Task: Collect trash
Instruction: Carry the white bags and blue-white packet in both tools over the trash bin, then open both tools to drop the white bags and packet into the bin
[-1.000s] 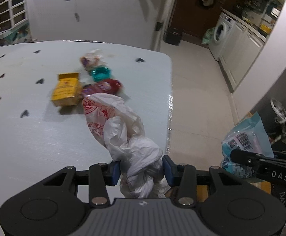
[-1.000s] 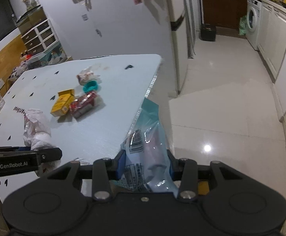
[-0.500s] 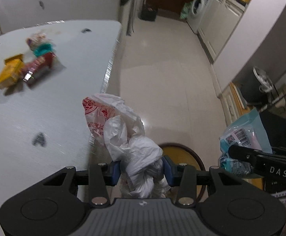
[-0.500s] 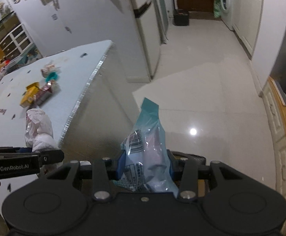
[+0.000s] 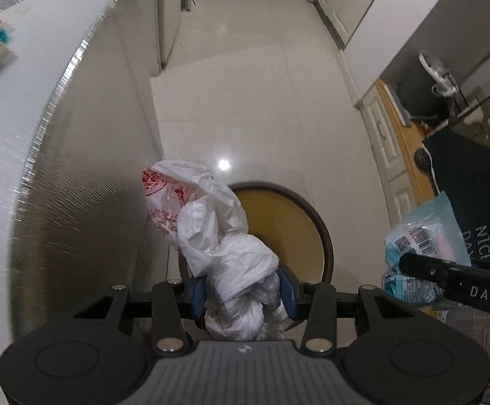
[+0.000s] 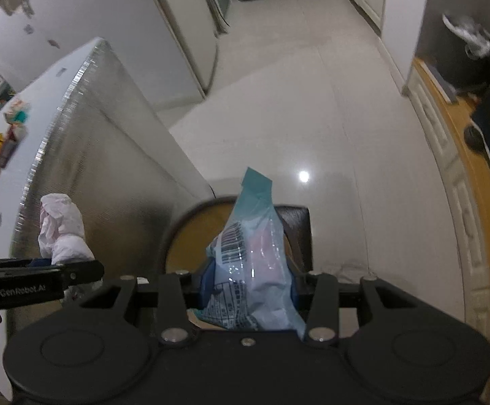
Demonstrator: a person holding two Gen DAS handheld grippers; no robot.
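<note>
Fingers clamped on both sides: the left gripper point(image 5: 243, 292) pinches a knotted white plastic bag point(image 5: 218, 236), the right gripper point(image 6: 248, 287) squeezes a blue packet point(image 6: 250, 253). Both hang right above the round bin point(image 5: 312, 222) on the floor beside the table point(image 5: 42, 135). This looks like the drop-off step; next, line up over the opening and let go. More litter point(image 6: 2, 145) waits far back on the tabletop.

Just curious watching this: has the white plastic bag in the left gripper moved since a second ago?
Yes. The white plastic bag, clamped in the left gripper, left the table top and now hangs off its edge, over the round bin on the floor.
</note>
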